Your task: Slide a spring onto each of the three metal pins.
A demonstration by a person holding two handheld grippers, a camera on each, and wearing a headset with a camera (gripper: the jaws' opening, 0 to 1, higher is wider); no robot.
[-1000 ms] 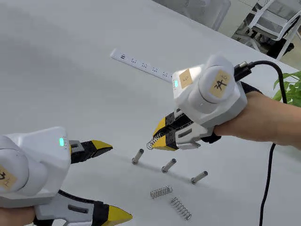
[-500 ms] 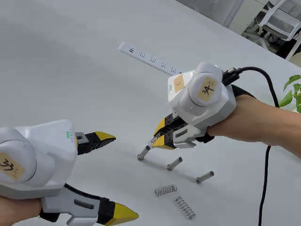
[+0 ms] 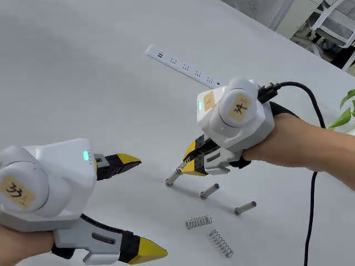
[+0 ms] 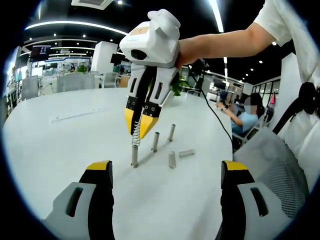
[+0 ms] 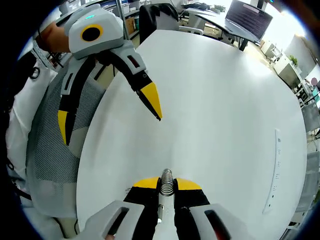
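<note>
Spring: brought down from mid-air onto tip of leftmost pin, frame centre, clamped in right tongs. Left tongs apart, lower left. Threading started; two more springs loose on counter.

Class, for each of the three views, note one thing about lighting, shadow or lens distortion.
Head view: soft even light, faint shadows beside the pins. Left gripper view: fisheye curves the table; ceiling lights glare. Right gripper view: the spring looms large near the lens, upper right overexposed.

White left gripper and right gripper, yellow-tipped black jaws; silver-grey pins and springs; white table.
</note>
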